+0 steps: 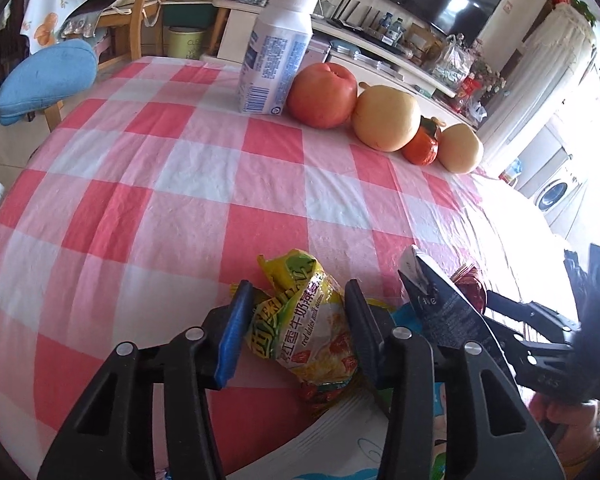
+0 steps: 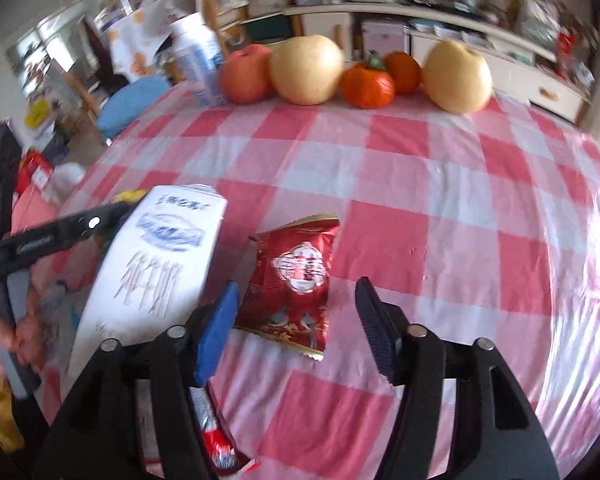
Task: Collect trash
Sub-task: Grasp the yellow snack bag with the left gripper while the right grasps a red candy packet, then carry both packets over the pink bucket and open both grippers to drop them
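We've got two fisheye cams, one riding each gripper, both tilted steeply down and sitting close over the near edge of the checked tablecloth [image 1: 204, 200]. Both face the far fruit row, apple [image 1: 323, 95] included, and share the milk carton [image 2: 156, 264] and red wrapper [image 2: 296, 280] between them

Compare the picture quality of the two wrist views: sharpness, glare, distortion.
Left wrist view: sharp, print on the yellow snack packet readable; bright window glare at the right edge; fisheye bends the checked tablecloth into a dome. Right wrist view: motion blur, worst on the white carton and the background shelves; red packet fairly clear; tablecloth washed out white at right.
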The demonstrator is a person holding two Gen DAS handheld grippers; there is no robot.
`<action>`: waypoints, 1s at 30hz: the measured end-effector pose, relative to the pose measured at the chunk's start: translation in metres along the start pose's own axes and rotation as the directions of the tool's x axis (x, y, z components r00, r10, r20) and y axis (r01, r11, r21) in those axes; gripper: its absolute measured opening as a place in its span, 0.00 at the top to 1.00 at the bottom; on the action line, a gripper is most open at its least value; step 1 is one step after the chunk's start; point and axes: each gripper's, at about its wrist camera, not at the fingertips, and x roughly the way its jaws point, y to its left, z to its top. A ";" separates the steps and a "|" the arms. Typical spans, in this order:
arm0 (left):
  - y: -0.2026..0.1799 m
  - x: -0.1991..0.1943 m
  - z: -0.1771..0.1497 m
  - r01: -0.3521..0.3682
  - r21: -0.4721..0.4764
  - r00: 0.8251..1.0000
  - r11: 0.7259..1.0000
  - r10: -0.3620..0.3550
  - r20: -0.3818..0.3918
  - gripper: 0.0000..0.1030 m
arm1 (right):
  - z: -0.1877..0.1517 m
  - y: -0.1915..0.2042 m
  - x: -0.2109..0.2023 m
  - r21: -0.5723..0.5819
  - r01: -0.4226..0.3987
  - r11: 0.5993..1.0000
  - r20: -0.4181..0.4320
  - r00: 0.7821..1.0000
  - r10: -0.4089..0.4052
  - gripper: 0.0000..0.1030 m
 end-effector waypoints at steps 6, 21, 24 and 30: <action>0.003 -0.002 0.000 -0.005 0.005 1.000 1.000 0.005 -0.009 0.52 | -0.002 0.010 0.000 -0.027 0.068 0.997 0.050 0.997 -0.066 0.60; -0.011 -0.004 -0.006 -0.055 0.099 0.998 0.994 0.053 0.016 0.59 | -0.014 0.025 -0.040 -0.020 0.173 0.985 0.169 0.971 -0.167 0.67; -0.005 -0.009 -0.006 -0.038 0.082 0.999 0.996 0.035 0.029 0.65 | -0.017 0.029 -0.054 -0.007 0.169 0.986 0.198 0.966 -0.164 0.68; 0.008 -0.020 -0.005 -0.012 0.056 0.999 0.998 0.010 0.044 0.70 | -0.022 0.037 -0.078 0.019 0.148 0.989 0.255 0.956 -0.148 0.68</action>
